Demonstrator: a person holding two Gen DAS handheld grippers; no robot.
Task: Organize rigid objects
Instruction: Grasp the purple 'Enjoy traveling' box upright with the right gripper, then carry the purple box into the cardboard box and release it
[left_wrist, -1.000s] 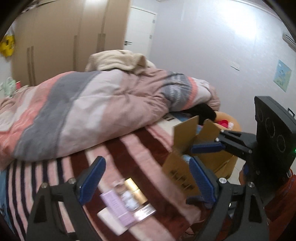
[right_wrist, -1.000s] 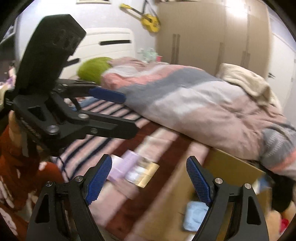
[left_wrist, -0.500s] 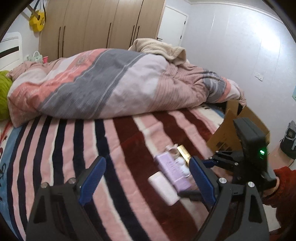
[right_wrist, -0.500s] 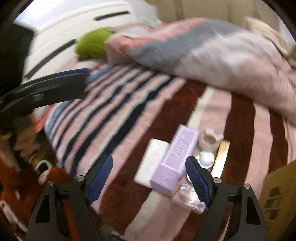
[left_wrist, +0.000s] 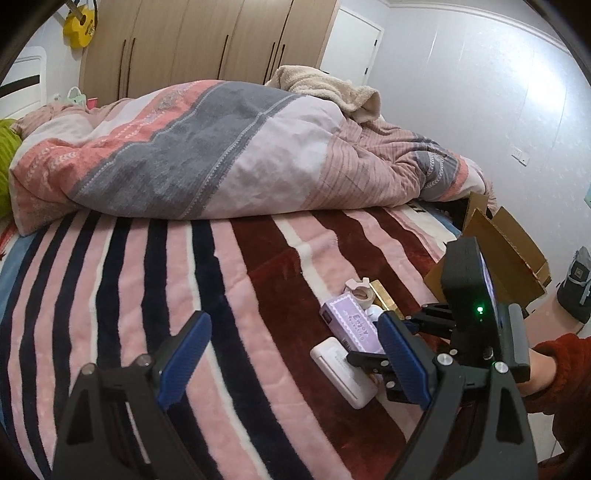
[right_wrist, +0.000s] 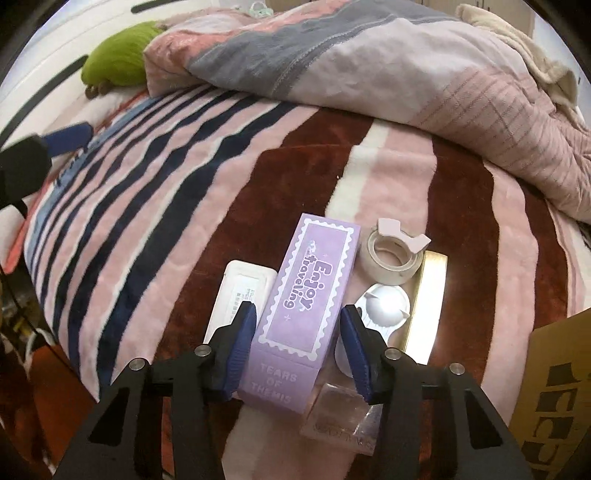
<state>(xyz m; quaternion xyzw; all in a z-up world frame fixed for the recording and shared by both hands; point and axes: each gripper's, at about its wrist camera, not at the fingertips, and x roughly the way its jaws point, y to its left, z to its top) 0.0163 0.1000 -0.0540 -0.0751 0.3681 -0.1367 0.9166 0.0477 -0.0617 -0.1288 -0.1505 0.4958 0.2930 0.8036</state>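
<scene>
A purple box (right_wrist: 306, 295) printed "Enjoy traveling" lies on the striped blanket (right_wrist: 147, 192). Beside it lie a white flat case (right_wrist: 240, 291), a tape roll (right_wrist: 391, 254), a white round piece (right_wrist: 386, 304), a gold bar (right_wrist: 428, 299) and a clear packet (right_wrist: 338, 413). My right gripper (right_wrist: 299, 336) is open, its fingers straddling the purple box's near end. The left wrist view shows the purple box (left_wrist: 351, 325), the white case (left_wrist: 343, 373) and the right gripper (left_wrist: 391, 343) over them. My left gripper (left_wrist: 291, 354) is open and empty above the blanket.
A bunched quilt (left_wrist: 221, 147) fills the far half of the bed. An open cardboard box (left_wrist: 506, 254) stands off the bed's right edge; it also shows in the right wrist view (right_wrist: 557, 387). A green cushion (right_wrist: 118, 59) lies near the headboard. Wardrobes (left_wrist: 207, 40) line the back wall.
My right gripper has dropped toward the pile and narrowed, so its fingers now flank the purple box. My left gripper has swung left and looks further over the bed.
</scene>
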